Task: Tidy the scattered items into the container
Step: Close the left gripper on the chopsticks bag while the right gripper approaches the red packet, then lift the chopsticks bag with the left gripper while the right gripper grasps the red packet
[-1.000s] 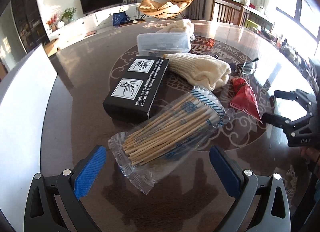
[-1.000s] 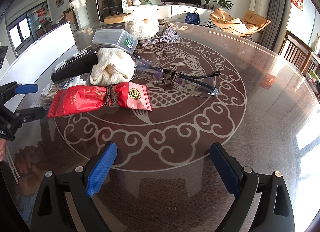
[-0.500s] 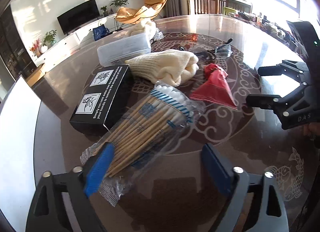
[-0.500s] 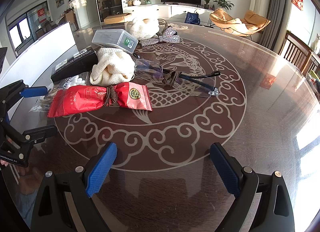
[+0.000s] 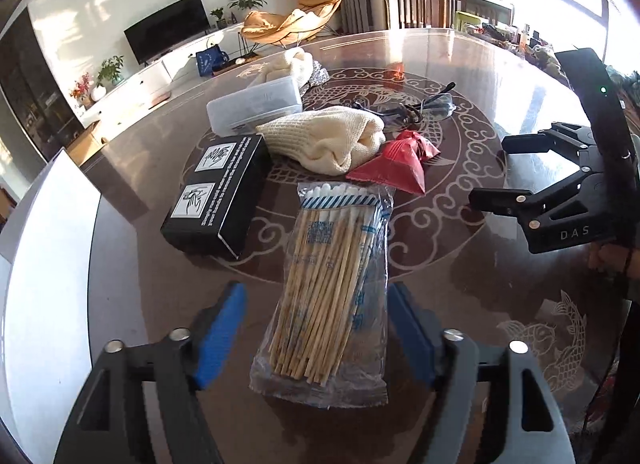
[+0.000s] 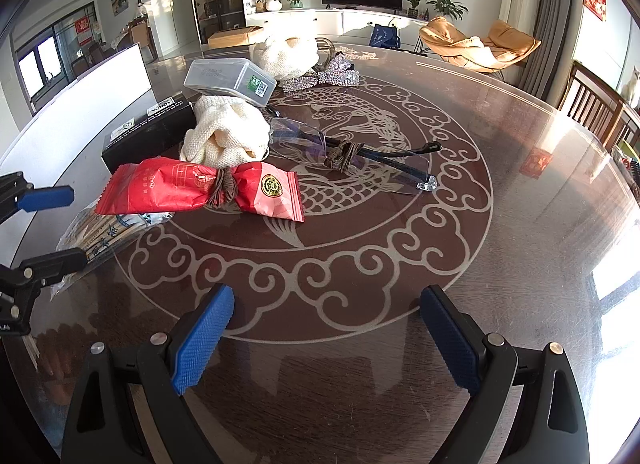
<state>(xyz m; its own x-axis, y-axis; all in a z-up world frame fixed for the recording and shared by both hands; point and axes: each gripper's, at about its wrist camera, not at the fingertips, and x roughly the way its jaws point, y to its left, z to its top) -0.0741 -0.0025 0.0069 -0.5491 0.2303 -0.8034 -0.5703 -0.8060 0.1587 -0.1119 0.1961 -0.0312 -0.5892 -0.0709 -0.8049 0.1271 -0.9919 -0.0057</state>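
A clear bag of cotton swabs (image 5: 332, 288) lies on the round table, its near end between the open fingers of my left gripper (image 5: 316, 328); the pads do not touch it. Behind it lie a black box (image 5: 218, 188), a cream knitted cloth (image 5: 324, 136), a red snack packet (image 5: 394, 164), glasses (image 5: 420, 108) and a clear plastic case (image 5: 254, 106). My right gripper (image 6: 324, 340) is open and empty over bare table, with the red packet (image 6: 200, 188) and glasses (image 6: 352, 154) ahead of it. A white container (image 5: 44, 304) stands at the left.
A second cream cloth (image 6: 288, 52) and a sparkly bow (image 6: 324, 74) lie at the far side. The right gripper shows in the left wrist view (image 5: 516, 170), to the right of the swabs. The table edge runs close on the left by the white container wall (image 6: 80, 104).
My left gripper has swung round and come forward, so the swab bag now lies lengthwise between its fingers, which have narrowed. The right gripper has not moved.
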